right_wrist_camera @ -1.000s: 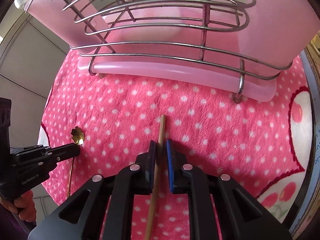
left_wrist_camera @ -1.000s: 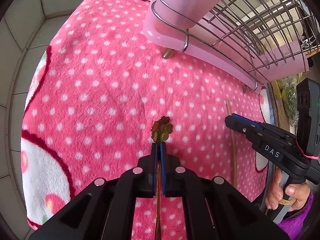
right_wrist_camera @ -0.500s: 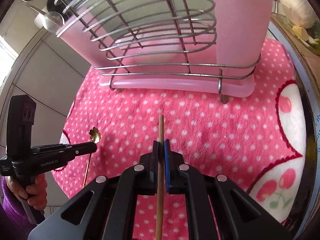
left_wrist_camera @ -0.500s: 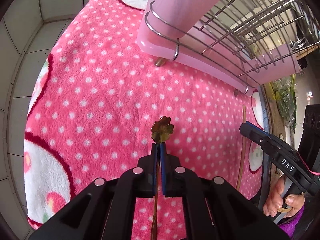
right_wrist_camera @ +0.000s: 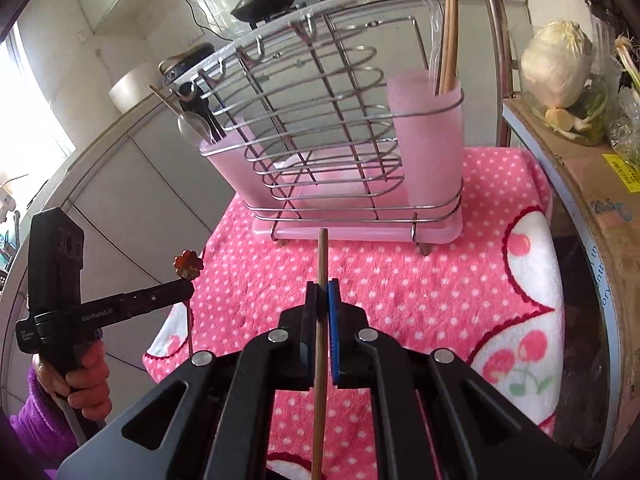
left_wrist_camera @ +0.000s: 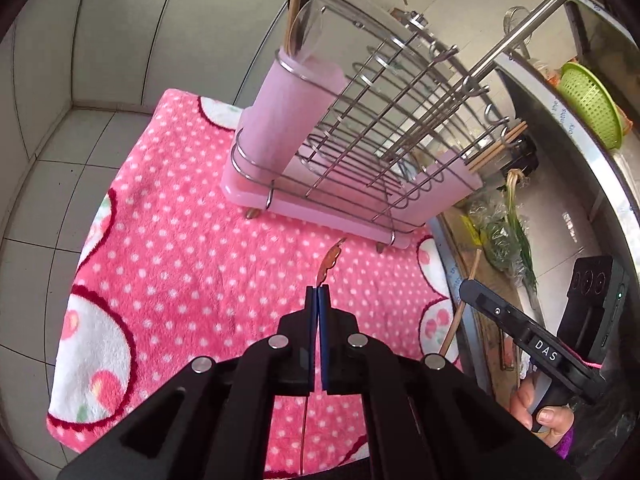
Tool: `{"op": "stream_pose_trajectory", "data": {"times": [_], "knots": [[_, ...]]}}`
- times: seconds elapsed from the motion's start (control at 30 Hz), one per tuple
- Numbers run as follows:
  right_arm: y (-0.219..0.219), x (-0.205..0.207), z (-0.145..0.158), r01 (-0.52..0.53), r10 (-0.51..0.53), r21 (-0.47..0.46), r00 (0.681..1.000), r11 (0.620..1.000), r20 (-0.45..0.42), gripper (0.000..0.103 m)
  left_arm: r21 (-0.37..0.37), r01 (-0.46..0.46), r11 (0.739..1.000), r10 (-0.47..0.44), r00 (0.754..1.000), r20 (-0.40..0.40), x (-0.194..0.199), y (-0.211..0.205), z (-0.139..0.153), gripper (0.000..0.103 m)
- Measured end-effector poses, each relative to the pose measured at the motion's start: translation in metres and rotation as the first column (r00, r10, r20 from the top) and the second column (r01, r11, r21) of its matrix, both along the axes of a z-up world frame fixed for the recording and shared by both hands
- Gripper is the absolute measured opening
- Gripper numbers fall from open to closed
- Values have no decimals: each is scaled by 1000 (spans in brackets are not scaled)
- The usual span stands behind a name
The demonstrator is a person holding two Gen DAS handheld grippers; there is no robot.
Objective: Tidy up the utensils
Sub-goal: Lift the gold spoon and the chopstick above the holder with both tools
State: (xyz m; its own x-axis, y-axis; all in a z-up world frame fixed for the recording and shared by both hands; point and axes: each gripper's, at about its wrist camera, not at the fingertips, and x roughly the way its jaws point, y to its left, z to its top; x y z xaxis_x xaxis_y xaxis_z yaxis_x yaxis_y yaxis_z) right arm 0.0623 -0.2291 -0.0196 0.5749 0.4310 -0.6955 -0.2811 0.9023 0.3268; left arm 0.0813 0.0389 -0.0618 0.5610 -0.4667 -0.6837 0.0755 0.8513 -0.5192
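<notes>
With the left gripper (left_wrist_camera: 318, 294) clamped on the spoon (left_wrist_camera: 329, 264) and the right gripper (right_wrist_camera: 322, 292) on the chopstick (right_wrist_camera: 321, 280), we judged each needed steady, upright lowering into its cup (right_wrist_camera: 428, 140).

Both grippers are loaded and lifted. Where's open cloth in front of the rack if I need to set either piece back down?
The pink dotted cloth is bare from the wire rack to its near edge, and beside the rack's left end. Crowded: the two pink cups hold utensils, and vegetables line the right.
</notes>
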Motion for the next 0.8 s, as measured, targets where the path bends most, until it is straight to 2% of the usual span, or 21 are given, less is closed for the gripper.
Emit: {"op": "stream_pose_trajectory", "data": {"times": [0.13,0.37,0.5,0.8], "knots": [[0,-9,14,15,-15,9,998,1000,57,6,-14,-11,1000,12,996,87,-11,2,23,1],[-11,-18,62,51,-51,9,981,999,187,6,5,-32,999,30,975,221,-21,3,63,1],[-20,-16,94,80,-77,0,961,997,265,6,12,-53,999,47,950,308,-23,5,91,1],[-33,-1,167,124,-108,-9,897,992,428,6,-31,-83,996,88,878,470,-7,7,149,1]]}}
